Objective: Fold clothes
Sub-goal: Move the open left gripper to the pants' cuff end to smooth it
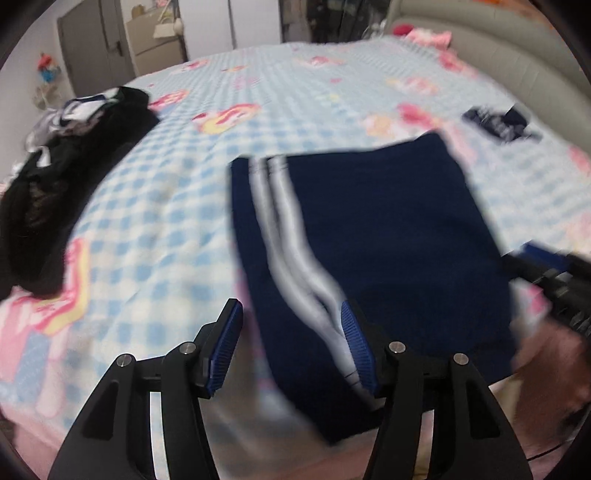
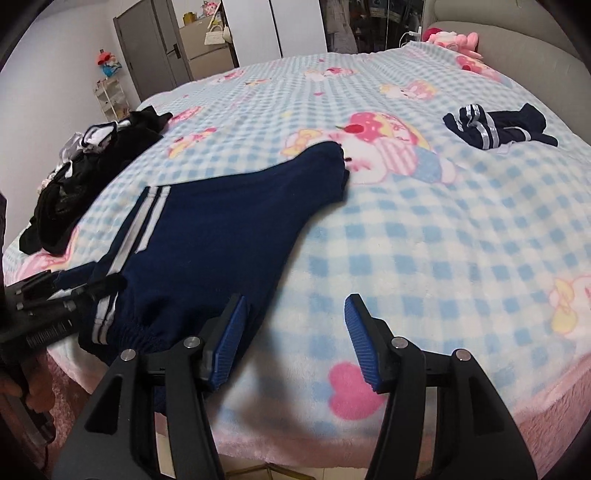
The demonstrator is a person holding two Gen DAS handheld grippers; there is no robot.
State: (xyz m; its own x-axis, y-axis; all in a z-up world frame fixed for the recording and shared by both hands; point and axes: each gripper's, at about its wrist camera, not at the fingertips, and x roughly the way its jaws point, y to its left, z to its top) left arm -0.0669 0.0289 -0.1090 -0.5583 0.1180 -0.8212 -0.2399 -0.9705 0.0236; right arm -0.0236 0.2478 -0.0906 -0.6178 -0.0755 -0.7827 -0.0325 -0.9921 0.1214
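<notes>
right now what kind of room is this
Most likely a home bedroom: a bed with a checked cartoon blanket, a padded headboard with a pink plush toy by it, and wardrobe doors beyond.

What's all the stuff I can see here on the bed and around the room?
navy trousers: one, navy with white side stripes, near edge of the bed
small navy garment: one, navy with white stripes, far right
dark clothes pile: one heap, black and white, left edge
blanket: one, blue-white check with pink cartoons, covering the bed
plush toy: pink, by the headboard
door: one, grey, back left
left gripper: black with blue pads, open
right gripper: same, open, over bare blanket
</notes>
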